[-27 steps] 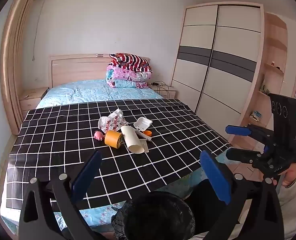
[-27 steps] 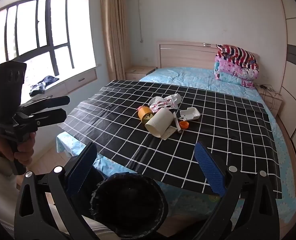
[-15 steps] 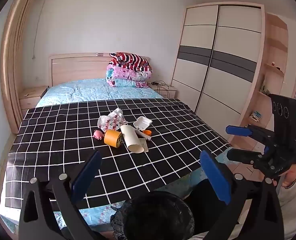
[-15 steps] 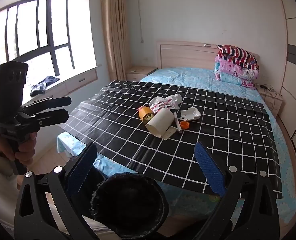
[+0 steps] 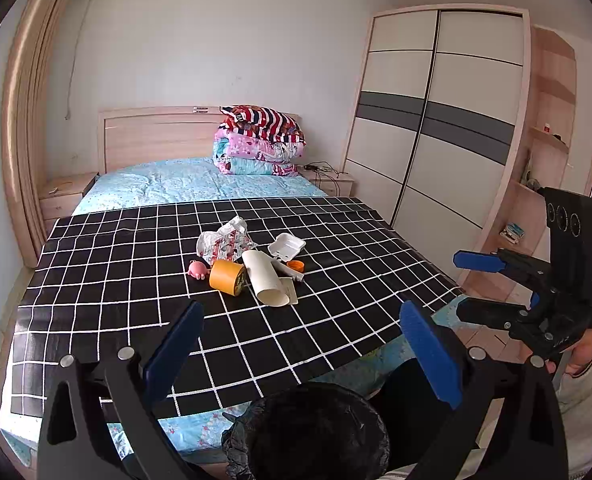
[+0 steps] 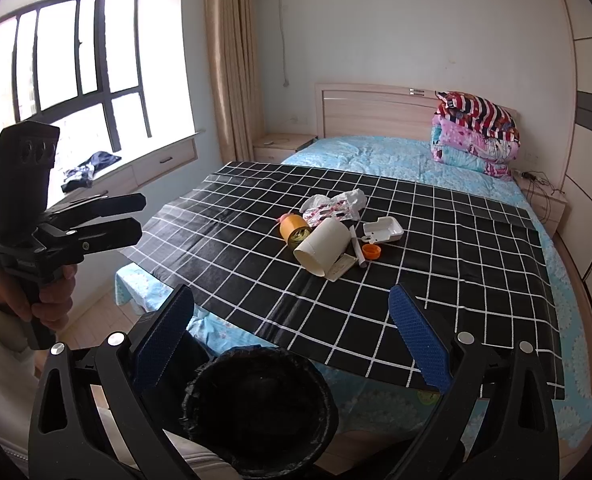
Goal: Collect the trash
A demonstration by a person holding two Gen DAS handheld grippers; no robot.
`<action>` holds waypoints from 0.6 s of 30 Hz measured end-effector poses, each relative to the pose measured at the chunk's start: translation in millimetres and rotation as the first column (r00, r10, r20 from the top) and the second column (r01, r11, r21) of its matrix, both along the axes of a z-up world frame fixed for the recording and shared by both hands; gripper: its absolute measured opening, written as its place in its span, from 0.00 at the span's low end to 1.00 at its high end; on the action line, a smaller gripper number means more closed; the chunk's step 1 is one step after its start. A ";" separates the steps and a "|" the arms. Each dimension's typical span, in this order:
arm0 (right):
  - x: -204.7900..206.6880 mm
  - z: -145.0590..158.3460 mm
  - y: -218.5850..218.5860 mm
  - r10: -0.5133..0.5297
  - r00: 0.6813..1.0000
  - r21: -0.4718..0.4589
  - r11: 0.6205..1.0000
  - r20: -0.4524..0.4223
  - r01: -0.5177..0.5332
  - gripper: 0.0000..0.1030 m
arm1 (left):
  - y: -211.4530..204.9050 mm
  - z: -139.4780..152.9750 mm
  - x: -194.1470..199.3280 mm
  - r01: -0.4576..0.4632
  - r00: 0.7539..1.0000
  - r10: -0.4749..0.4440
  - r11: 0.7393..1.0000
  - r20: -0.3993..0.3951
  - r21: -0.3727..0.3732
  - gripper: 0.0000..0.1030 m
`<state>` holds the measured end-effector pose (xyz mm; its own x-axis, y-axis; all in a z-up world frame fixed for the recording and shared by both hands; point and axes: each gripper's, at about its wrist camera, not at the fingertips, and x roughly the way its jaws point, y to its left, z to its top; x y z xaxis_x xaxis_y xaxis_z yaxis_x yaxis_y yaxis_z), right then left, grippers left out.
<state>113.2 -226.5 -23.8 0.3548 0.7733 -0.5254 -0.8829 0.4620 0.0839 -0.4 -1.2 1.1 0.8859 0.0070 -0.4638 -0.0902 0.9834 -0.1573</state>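
holding steady, both claws unchanged, empty.

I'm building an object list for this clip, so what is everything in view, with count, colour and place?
checked cloth: one, black with white lines, over the bed
crumpled wrapper: one, white and red, in the pile on the cloth
paper cup: one, white, on its side
tape roll: one, orange, left of the cup
small toy: one, pink, left of the tape roll
foam box: one, white
cap: one, orange
bin: one, black-lined, at the bed's foot
folded quilts: stack, striped and pink, at the headboard
wardrobe: one, white and grey
left gripper: open, empty
right gripper: open, empty
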 end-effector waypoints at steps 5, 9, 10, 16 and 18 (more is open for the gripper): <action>-0.2 -2.0 0.3 0.001 1.000 -0.002 1.000 -0.001 -0.001 0.96 | 0.3 -0.5 -0.5 -0.003 1.000 0.003 1.000 -0.002 -0.003 0.92; -0.3 -2.4 0.2 0.001 1.000 -0.001 1.000 0.000 -0.001 0.96 | 0.5 -0.6 -0.5 -0.003 1.000 0.003 1.000 -0.005 -0.003 0.92; 0.1 -2.4 0.4 0.000 1.000 -0.002 1.000 -0.001 0.000 0.96 | 0.9 -0.9 -0.2 -0.003 1.000 0.003 1.000 -0.006 -0.003 0.92; 0.0 -1.9 0.5 -0.001 1.000 -0.003 1.000 0.000 0.001 0.96 | 1.4 -1.4 0.2 -0.004 1.000 0.004 1.000 -0.005 -0.001 0.92; 0.1 -1.9 0.5 0.000 1.000 -0.003 1.000 0.000 0.000 0.96 | 1.5 -1.3 0.1 -0.004 1.000 0.003 1.000 -0.005 -0.002 0.92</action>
<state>113.3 -226.1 -25.7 0.3549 0.7718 -0.5276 -0.8827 0.4625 0.0829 -0.3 0.3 -0.2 0.8834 0.0090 -0.4685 -0.0944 0.9827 -0.1592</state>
